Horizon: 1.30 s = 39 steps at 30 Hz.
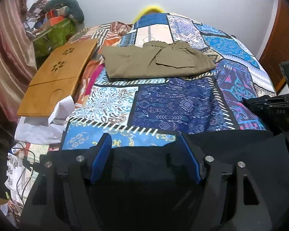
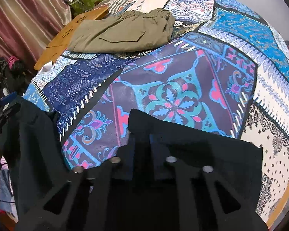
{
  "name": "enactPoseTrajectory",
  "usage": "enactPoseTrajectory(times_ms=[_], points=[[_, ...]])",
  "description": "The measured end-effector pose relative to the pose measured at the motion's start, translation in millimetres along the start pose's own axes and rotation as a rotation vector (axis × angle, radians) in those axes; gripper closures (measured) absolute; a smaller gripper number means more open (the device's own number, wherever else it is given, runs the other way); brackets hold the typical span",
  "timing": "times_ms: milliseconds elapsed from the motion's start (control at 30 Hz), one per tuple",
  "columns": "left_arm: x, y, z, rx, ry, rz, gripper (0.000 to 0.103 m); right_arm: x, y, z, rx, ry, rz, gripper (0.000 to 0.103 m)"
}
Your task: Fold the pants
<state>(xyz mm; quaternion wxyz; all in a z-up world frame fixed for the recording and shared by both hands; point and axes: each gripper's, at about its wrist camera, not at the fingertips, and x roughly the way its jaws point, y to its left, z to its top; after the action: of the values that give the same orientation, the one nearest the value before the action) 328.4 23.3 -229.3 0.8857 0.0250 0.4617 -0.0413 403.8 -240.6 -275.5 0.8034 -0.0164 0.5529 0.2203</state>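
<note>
Left wrist: my left gripper [image 1: 145, 154] fingers apart astride black pants [image 1: 231, 144] at quilt [image 1: 173, 104] edge. Right gripper [image 2: 142, 146] clamped on them. Khaki pants [image 1: 154, 61] folded beyond.

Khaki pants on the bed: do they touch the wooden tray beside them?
Apart. In the left wrist view a strip of orange and pink bedding shows between the khaki pants and the wooden tray.

Left hand-held gripper [image 1: 145, 156]: black plastic frame, blue finger pads [image 1: 101, 157], silver screw heads. Right hand-held gripper [image 2: 142, 150]: black frame, round silver screws.
</note>
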Motion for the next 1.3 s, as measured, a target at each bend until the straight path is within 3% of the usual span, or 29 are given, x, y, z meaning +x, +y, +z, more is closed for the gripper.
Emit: enactPoseTrajectory(times_ms=[133, 267, 500, 633, 933, 1133, 1300], points=[[-16.7, -3.9, -2.6, 0.005, -0.020, -0.009, 0.032, -15.2, 0.6, -2.4, 0.014, -0.049, 0.001, 0.097], [-37.8, -8.0, -3.9, 0.000, -0.039, -0.013, 0.032, -67.3, 4.7, -19.7, 0.025, -0.177, -0.006, 0.097], [-78.6, -19.3, -13.4, -0.014, -0.066, -0.049, 0.027, -180.5, -10.6, -74.0, 0.110, -0.395, -0.027, 0.097], [-96.8, -36.2, -26.1, 0.013, -0.064, -0.071, 0.025, -215.6, -19.4, -112.3, 0.152, -0.461, -0.061, 0.097], [-112.9, -88.9, -79.3, 0.088, 0.011, -0.158, 0.021, -221.8, -31.8, -195.0, 0.284, -0.503, -0.039, 0.097], [-107.0, -116.5, -116.2, 0.150, 0.075, -0.176, 0.020, -207.9, -41.4, -228.4, 0.363, -0.515, -0.003, 0.097], [-95.1, -136.0, -127.4, 0.201, 0.094, -0.174, 0.020, -198.2, -52.6, -245.0, 0.434, -0.530, 0.037, 0.097]])
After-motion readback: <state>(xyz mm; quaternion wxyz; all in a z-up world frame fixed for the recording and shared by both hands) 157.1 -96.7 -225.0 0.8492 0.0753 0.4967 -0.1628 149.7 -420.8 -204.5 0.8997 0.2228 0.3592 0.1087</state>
